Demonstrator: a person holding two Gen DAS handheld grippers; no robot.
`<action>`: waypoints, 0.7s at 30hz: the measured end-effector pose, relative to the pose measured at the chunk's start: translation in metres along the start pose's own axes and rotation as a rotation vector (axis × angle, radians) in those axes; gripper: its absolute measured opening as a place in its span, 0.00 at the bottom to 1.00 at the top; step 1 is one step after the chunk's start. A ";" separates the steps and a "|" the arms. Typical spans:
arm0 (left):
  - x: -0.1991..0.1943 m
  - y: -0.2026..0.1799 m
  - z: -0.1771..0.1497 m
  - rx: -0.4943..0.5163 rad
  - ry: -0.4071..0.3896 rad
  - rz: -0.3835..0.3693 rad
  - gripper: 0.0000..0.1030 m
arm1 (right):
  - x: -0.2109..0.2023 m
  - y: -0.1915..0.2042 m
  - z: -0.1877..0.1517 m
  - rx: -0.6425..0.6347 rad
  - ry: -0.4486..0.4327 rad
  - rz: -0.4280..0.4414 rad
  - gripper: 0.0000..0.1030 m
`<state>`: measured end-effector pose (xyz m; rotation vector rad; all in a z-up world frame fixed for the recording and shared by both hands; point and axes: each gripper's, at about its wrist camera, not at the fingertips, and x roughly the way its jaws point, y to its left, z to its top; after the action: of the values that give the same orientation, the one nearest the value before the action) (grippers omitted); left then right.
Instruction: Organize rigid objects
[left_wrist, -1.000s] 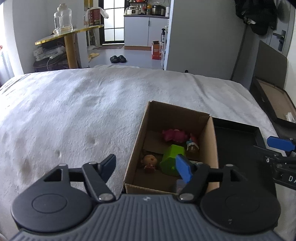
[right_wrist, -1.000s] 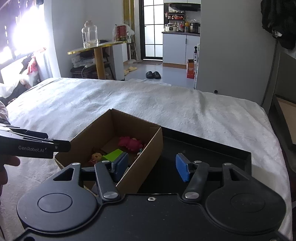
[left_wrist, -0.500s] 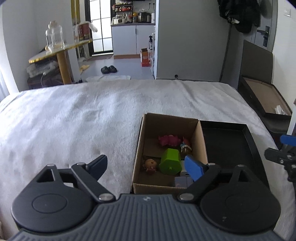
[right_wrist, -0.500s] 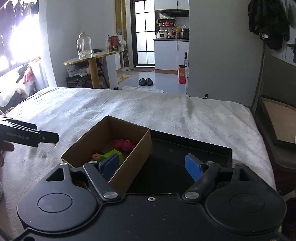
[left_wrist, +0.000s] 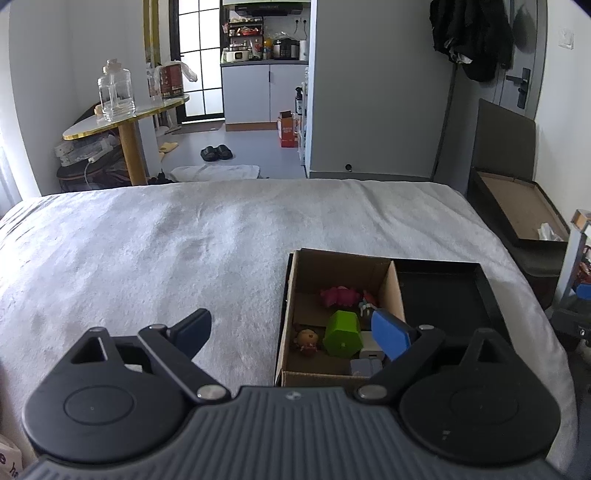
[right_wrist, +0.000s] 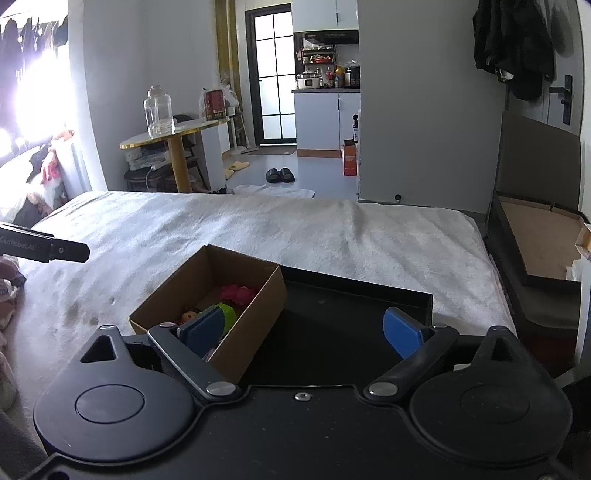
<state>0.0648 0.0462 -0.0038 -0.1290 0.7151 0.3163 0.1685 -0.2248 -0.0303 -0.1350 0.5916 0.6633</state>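
An open cardboard box (left_wrist: 393, 286) (right_wrist: 255, 325) sits on the white bed beside a black tray (left_wrist: 443, 295) (right_wrist: 354, 317). The box holds a green block (left_wrist: 341, 332) (right_wrist: 229, 314), a pink toy (left_wrist: 338, 295) (right_wrist: 238, 293), a small doll figure (left_wrist: 306, 338), a small red and white figure (left_wrist: 366, 302) and a grey piece (left_wrist: 364, 365). My left gripper (left_wrist: 291, 332) is open and empty, held above the box's near left corner. My right gripper (right_wrist: 301, 328) is open and empty, above the tray's near edge.
The white bed cover (left_wrist: 184, 240) spreads to the left and far side. A dark open case (left_wrist: 517, 214) (right_wrist: 535, 236) stands off the bed's right edge. A round table with a glass jar (left_wrist: 114, 92) stands beyond the bed.
Both grippers have pulled back and risen from the box and tray, and their jaws have opened wider. The box contents have not moved.
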 end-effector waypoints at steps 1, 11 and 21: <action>-0.003 0.000 0.000 0.002 0.001 -0.006 0.90 | -0.002 0.000 0.000 0.003 -0.002 0.001 0.93; -0.025 -0.002 -0.009 0.018 0.007 -0.071 0.95 | -0.025 -0.005 -0.001 0.039 0.010 0.004 1.00; -0.038 0.000 -0.019 0.009 0.013 -0.098 1.00 | -0.046 -0.010 -0.008 0.114 0.045 -0.011 1.00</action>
<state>0.0262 0.0334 0.0074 -0.1572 0.7202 0.2184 0.1422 -0.2596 -0.0120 -0.0470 0.6698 0.6155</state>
